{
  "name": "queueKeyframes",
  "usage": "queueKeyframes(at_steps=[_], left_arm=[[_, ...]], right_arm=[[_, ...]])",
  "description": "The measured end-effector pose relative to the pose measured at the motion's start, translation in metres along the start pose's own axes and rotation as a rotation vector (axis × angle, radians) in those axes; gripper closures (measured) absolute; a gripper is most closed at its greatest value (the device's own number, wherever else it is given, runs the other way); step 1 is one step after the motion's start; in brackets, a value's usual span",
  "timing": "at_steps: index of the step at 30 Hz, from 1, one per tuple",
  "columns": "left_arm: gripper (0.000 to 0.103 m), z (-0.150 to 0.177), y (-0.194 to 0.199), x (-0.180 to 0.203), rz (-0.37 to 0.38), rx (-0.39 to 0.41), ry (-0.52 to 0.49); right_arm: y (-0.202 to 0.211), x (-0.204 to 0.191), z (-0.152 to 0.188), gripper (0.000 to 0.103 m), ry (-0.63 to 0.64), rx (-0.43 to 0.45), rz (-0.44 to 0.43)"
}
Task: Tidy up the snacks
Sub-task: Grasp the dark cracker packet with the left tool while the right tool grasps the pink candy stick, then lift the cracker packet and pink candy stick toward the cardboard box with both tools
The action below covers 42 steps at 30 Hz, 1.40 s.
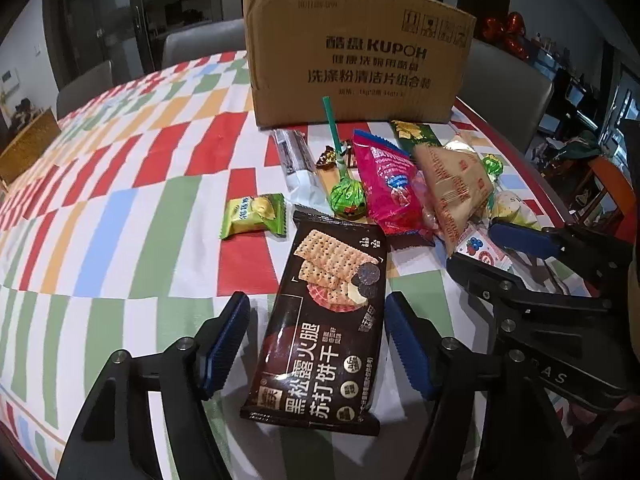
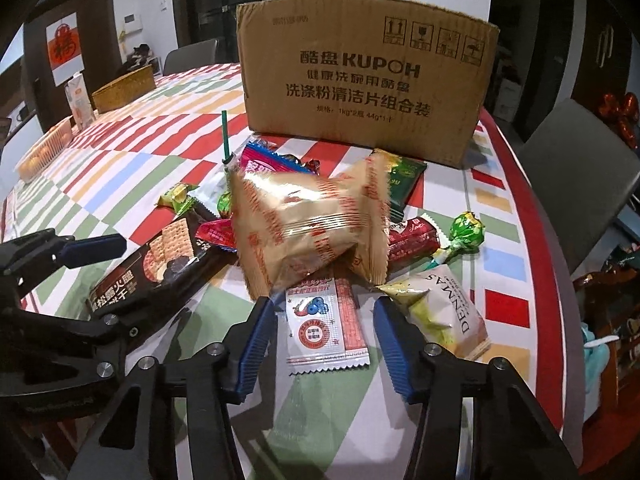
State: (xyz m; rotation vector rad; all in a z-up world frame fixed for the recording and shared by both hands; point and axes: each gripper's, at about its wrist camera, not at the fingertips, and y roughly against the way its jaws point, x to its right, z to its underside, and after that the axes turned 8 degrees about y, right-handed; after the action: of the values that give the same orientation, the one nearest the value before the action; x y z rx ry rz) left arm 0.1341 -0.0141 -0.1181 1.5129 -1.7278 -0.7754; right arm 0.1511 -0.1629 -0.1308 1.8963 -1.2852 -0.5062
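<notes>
A pile of snacks lies in front of a cardboard box (image 1: 356, 56) (image 2: 360, 80). My left gripper (image 1: 316, 340) is open, its jaws on either side of a dark brown cracker packet (image 1: 324, 328), which also shows in the right wrist view (image 2: 148, 268). My right gripper (image 2: 324, 336) is open around a white and red nougat packet (image 2: 324, 320), just below a tan biscuit packet (image 2: 308, 224) (image 1: 452, 188). A pink packet (image 1: 388, 184), a green lollipop (image 1: 346, 196) and a small green packet (image 1: 256, 214) lie nearby. The right gripper shows in the left wrist view (image 1: 484, 250).
The table (image 1: 120, 208) has a chequered cloth. A white and yellow packet (image 2: 444, 312), a second lollipop (image 2: 466, 234) and a dark green packet (image 2: 404, 184) lie at the right. A woven basket (image 2: 124, 88) and carton (image 2: 80, 100) stand far left. Grey chairs (image 2: 576, 168) ring the table.
</notes>
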Motion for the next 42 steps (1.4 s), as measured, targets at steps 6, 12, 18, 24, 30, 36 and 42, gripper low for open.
queueKeyframes(at_steps=[6, 12, 18, 24, 30, 36, 42], left_arm=[[0.046, -0.003, -0.006, 0.002, 0.018, -0.009, 0.010], [0.052, -0.002, -0.004, 0.004, 0.016, -0.004, 0.003], [0.053, 0.001, 0.006, 0.002, 0.038, -0.011, 0.038], [0.054, 0.007, 0.030, 0.004, 0.042, 0.037, 0.040], [0.055, 0.017, 0.042, 0.005, 0.061, 0.037, 0.052], [0.055, 0.028, 0.038, 0.007, 0.052, 0.000, 0.056], [0.055, 0.030, 0.033, 0.008, 0.044, -0.010, 0.049]], right_arm=[[-0.003, -0.001, -0.003, 0.062, 0.006, 0.002, -0.006], [0.000, -0.004, -0.003, 0.067, 0.010, -0.001, -0.018], [0.015, -0.003, 0.000, 0.068, -0.032, 0.012, -0.069], [0.038, -0.012, 0.004, 0.071, -0.026, 0.055, -0.084], [0.057, -0.021, 0.011, 0.076, -0.008, 0.082, -0.092], [0.048, -0.021, 0.021, 0.076, -0.019, 0.040, -0.111], [0.039, -0.017, 0.025, 0.071, -0.053, 0.013, -0.130]])
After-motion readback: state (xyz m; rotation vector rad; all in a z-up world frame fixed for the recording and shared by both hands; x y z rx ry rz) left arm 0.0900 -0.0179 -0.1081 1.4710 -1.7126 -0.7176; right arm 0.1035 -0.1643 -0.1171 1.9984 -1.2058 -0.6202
